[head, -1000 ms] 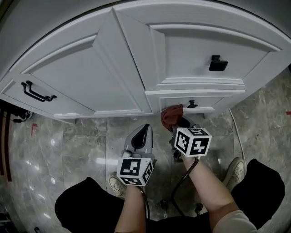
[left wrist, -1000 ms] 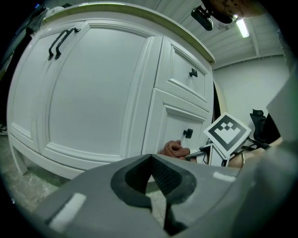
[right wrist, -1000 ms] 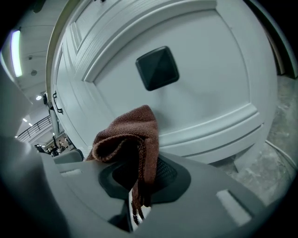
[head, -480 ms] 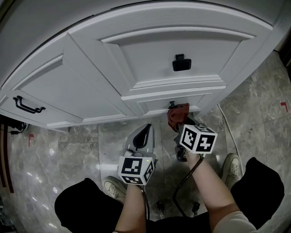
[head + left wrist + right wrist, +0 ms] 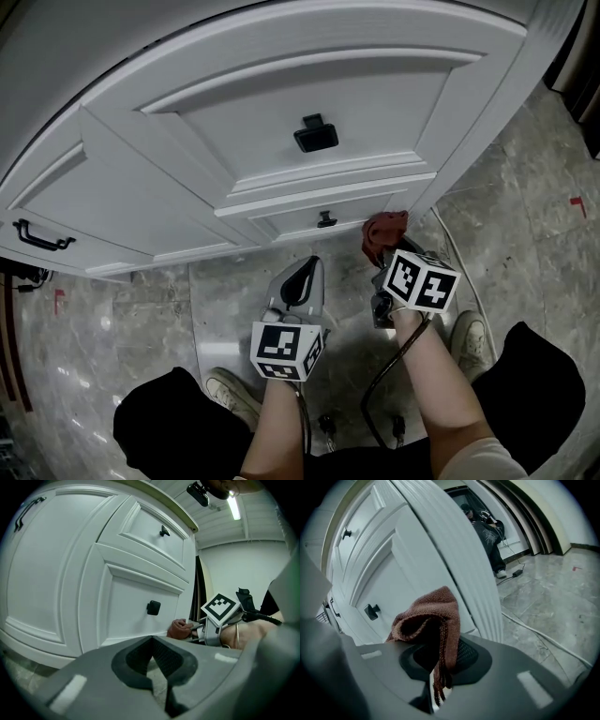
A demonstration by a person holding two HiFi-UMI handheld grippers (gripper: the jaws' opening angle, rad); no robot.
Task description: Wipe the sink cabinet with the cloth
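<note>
A reddish-brown cloth [image 5: 383, 228] is bunched against the lower right corner of the white sink cabinet [image 5: 281, 122], right of the bottom drawer's small black knob [image 5: 326, 220]. My right gripper [image 5: 387, 246] is shut on the cloth [image 5: 433, 616], which drapes over its jaws in front of the cabinet's fluted corner post [image 5: 459, 573]. My left gripper [image 5: 303, 270] hovers low over the floor before the bottom drawer, shut and empty. In the left gripper view the left gripper [image 5: 152, 641] faces the drawer fronts [image 5: 131, 602], with the cloth [image 5: 178, 629] and the right gripper's marker cube [image 5: 220, 609] off to its right.
A larger black knob [image 5: 316, 133] sits on the upper drawer, and a bar handle [image 5: 39, 234] on the left door. A pale cable [image 5: 459, 272] runs across the marble floor [image 5: 141, 309] past the corner. My shoes [image 5: 469, 333] stand near it. A person in dark clothes [image 5: 487, 531] is by the far wall.
My right gripper has carried the cloth rightward along the bottom drawer, from left of the small knob to the cabinet's right corner. The left gripper has stayed shut beside it.
</note>
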